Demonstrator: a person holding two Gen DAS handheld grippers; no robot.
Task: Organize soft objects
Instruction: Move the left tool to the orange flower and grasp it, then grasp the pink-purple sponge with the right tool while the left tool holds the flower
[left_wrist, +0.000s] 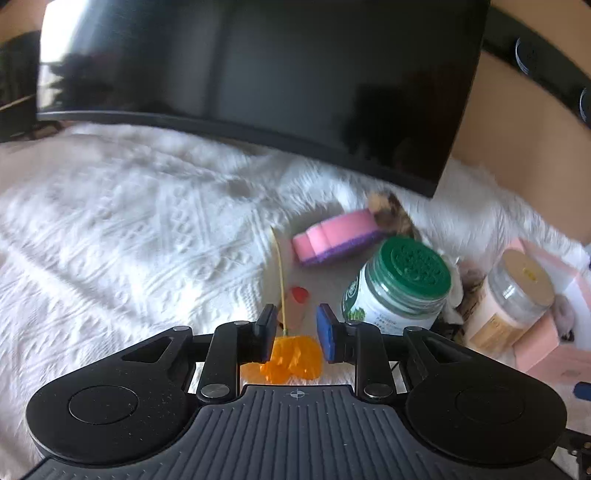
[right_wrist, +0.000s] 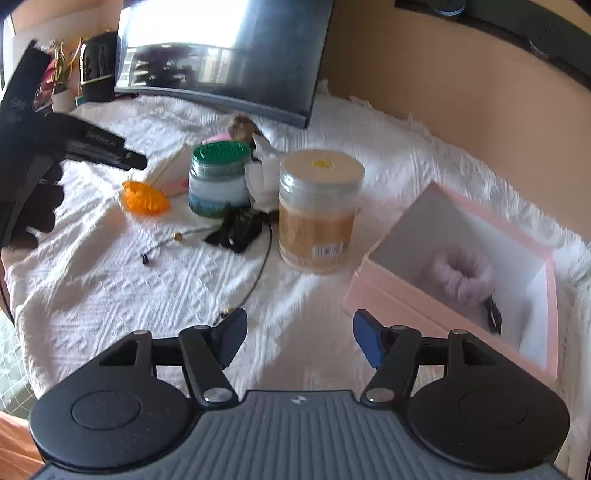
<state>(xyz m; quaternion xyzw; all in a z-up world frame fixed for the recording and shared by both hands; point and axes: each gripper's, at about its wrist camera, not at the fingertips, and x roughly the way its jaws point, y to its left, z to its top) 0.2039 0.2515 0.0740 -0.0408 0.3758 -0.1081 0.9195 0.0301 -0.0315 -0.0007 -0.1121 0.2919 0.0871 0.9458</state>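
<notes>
Left wrist view: left gripper part-open over orange toy, no grip; right gripper wide, empty; scrunchie in pink box.

text: none legible | green-lidded jar label: blurred | tan jar barcode: unreadable

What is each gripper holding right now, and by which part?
Nothing. The left gripper has its jaws open above the orange object, which lies on the cloth. The right gripper is open and empty.
</notes>
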